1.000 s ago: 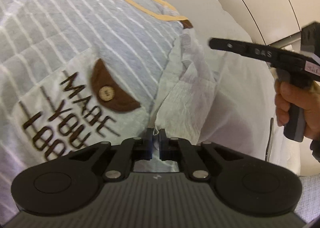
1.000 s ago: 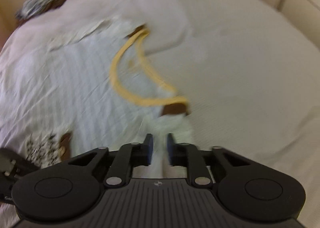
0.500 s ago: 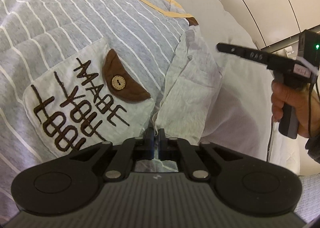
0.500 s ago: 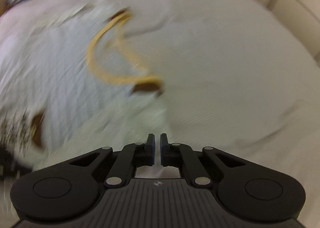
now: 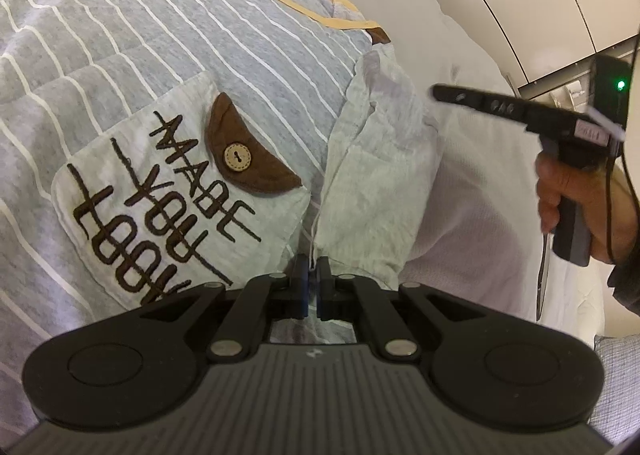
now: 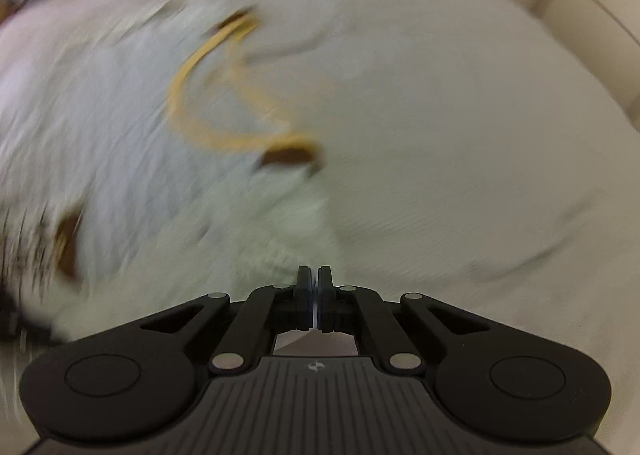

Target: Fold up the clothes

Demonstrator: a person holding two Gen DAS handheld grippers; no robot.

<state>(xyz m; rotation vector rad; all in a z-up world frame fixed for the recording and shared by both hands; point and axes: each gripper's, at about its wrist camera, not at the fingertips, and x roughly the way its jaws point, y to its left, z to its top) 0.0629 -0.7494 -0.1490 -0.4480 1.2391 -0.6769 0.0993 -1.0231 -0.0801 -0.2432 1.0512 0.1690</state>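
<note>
My left gripper [image 5: 312,279] pinches the pale sleeve [image 5: 376,183] of the grey white-striped cotton T-shirt [image 5: 168,35] spread just ahead. Right gripper [image 6: 314,291] pressed together, apparently empty. Fold sleeve across slowly, keeping the crease flat.

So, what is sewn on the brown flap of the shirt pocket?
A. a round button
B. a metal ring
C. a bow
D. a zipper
A: in the left wrist view, a round pale button sits on the brown flap of the pocket of the striped shirt.
</note>
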